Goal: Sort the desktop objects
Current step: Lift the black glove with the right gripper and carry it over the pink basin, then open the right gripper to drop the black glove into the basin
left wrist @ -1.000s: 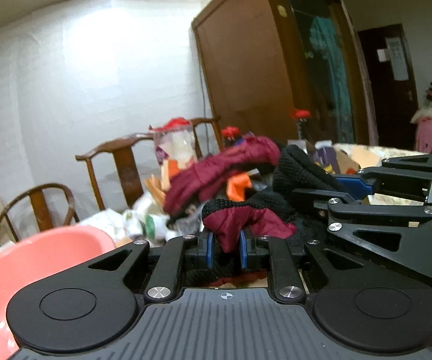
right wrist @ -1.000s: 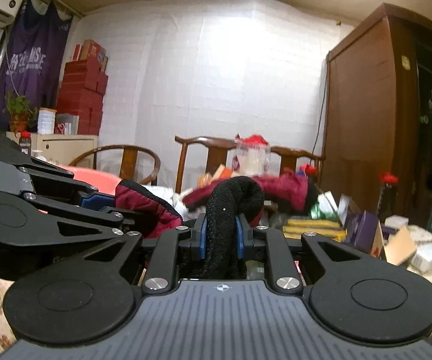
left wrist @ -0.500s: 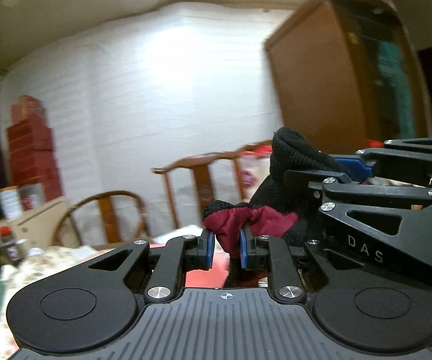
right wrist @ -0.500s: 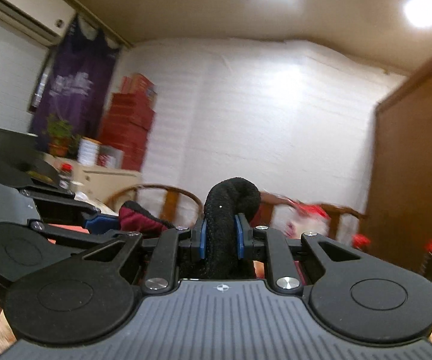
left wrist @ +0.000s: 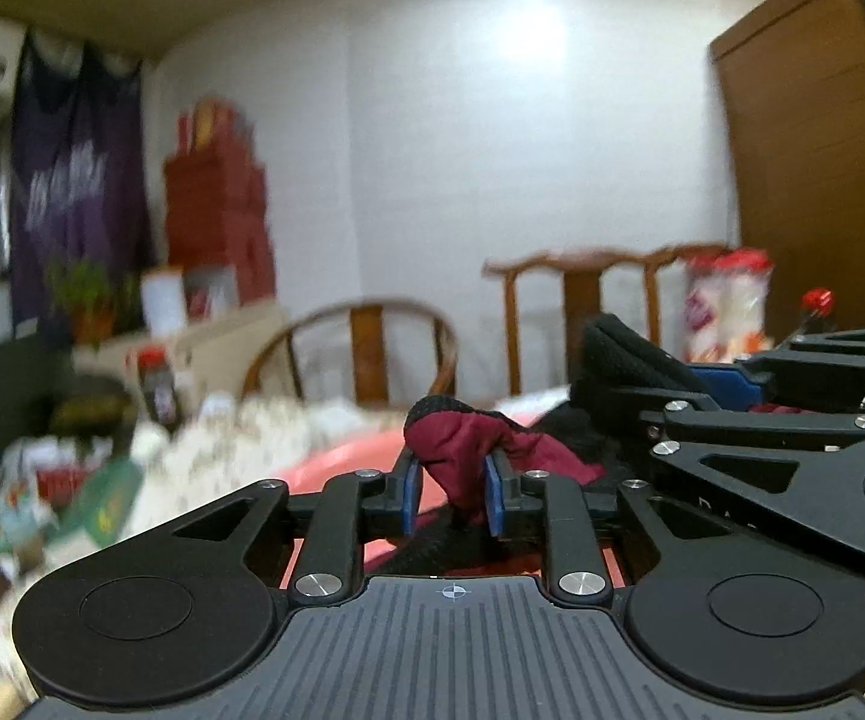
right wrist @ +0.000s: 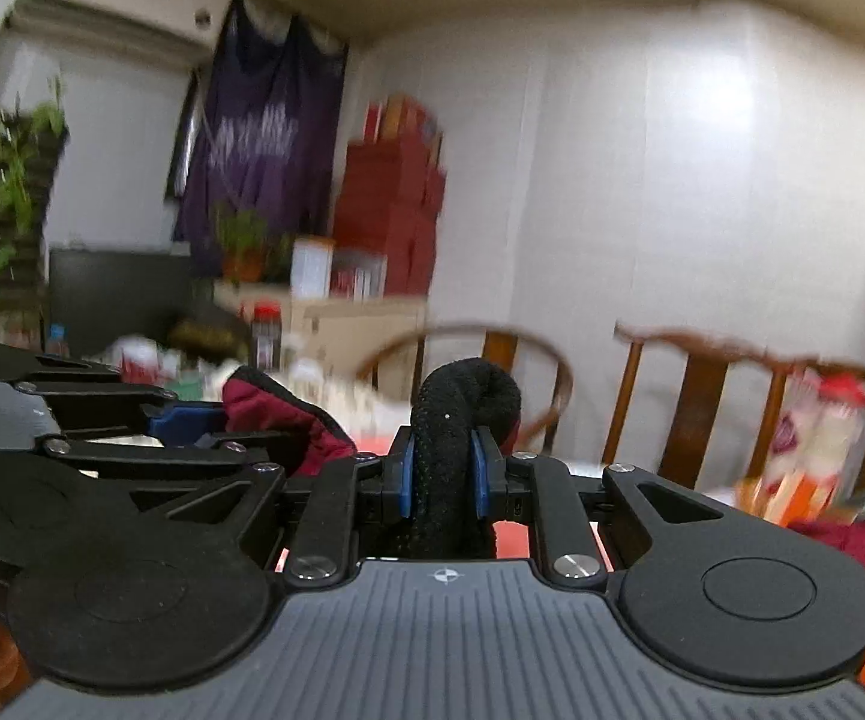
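My left gripper [left wrist: 449,495] is shut on the dark red part of a red and black glove [left wrist: 462,438]. My right gripper [right wrist: 441,477] is shut on the black knitted part of the same glove [right wrist: 453,414]. The two grippers are side by side, each showing in the other's view: the right gripper [left wrist: 726,387] shows at the right of the left wrist view, and the left gripper [right wrist: 183,420] shows at the left of the right wrist view. A pink basin [left wrist: 348,459] lies below and just beyond the glove.
Two wooden chairs [left wrist: 372,348] [right wrist: 702,396] stand behind the table. A cluttered patterned tablecloth [left wrist: 210,444] with a jar [left wrist: 153,384] lies to the left. More red clothing [right wrist: 852,546] lies at the lower right. A brown wardrobe [left wrist: 822,150] stands on the right.
Both grippers have swung to the left with the glove held between them; the clothes pile has left the middle of the view and the pink basin now sits under the glove.
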Demonstrator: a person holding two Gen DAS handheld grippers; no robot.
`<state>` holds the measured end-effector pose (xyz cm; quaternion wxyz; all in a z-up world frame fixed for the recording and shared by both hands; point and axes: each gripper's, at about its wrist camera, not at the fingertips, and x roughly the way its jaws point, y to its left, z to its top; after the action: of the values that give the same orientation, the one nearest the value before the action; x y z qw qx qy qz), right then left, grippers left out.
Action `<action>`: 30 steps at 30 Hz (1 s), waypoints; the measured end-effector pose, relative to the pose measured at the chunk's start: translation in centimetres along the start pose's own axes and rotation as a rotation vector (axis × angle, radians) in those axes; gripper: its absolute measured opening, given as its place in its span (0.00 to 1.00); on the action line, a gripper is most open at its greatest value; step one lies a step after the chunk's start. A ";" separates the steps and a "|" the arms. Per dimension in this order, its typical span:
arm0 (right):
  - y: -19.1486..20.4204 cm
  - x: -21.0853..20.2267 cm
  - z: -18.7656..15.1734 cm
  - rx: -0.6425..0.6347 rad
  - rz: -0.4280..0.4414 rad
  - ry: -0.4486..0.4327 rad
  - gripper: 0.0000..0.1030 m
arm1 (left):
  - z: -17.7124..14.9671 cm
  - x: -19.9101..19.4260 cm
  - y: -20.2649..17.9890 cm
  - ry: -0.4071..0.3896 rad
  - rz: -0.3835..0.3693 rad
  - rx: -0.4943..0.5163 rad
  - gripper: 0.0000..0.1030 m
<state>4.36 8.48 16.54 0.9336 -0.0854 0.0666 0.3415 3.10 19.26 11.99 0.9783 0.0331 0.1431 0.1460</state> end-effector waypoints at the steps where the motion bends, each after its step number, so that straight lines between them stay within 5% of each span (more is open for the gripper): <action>1: 0.1 1.1 -0.2 0.003 -0.004 0.039 0.23 | -0.5 0.5 0.5 0.024 0.005 -0.013 0.28; 4: 0.5 3.8 -1.1 0.016 -0.004 0.163 0.30 | -1.8 2.4 1.3 0.106 0.017 -0.054 0.23; 5: 0.6 4.3 -1.6 0.017 -0.013 0.204 0.33 | -2.5 2.7 1.5 0.123 0.029 -0.057 0.29; 8: 0.5 5.3 -3.5 0.031 -0.046 0.265 0.59 | -3.9 3.6 2.0 0.172 0.049 -0.087 0.48; 10: -0.3 6.3 -4.4 0.060 -0.105 0.316 0.85 | -4.6 4.1 2.6 0.197 0.069 -0.113 0.63; 11: -0.7 6.5 -4.5 0.081 -0.110 0.327 0.88 | -4.7 4.1 2.9 0.194 0.085 -0.121 0.74; 13: -1.6 6.5 -4.9 0.144 -0.084 0.343 0.93 | -4.9 3.8 3.2 0.177 0.119 -0.129 0.82; 18: -2.4 6.5 -5.4 0.221 -0.056 0.382 0.97 | -4.7 2.6 3.4 0.163 0.131 -0.153 0.87; 22: -2.1 4.9 -4.5 0.202 -0.048 0.331 1.00 | -4.4 1.2 3.6 0.121 0.158 -0.186 0.99; 30: -2.3 -0.5 -4.3 0.144 -0.144 0.154 1.00 | -3.9 -2.0 2.3 0.060 0.082 -0.236 1.00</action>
<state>5.25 5.55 12.65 0.9515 -0.0485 0.1560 0.2605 -0.49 20.96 9.05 0.9639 -0.0806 0.1528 0.2024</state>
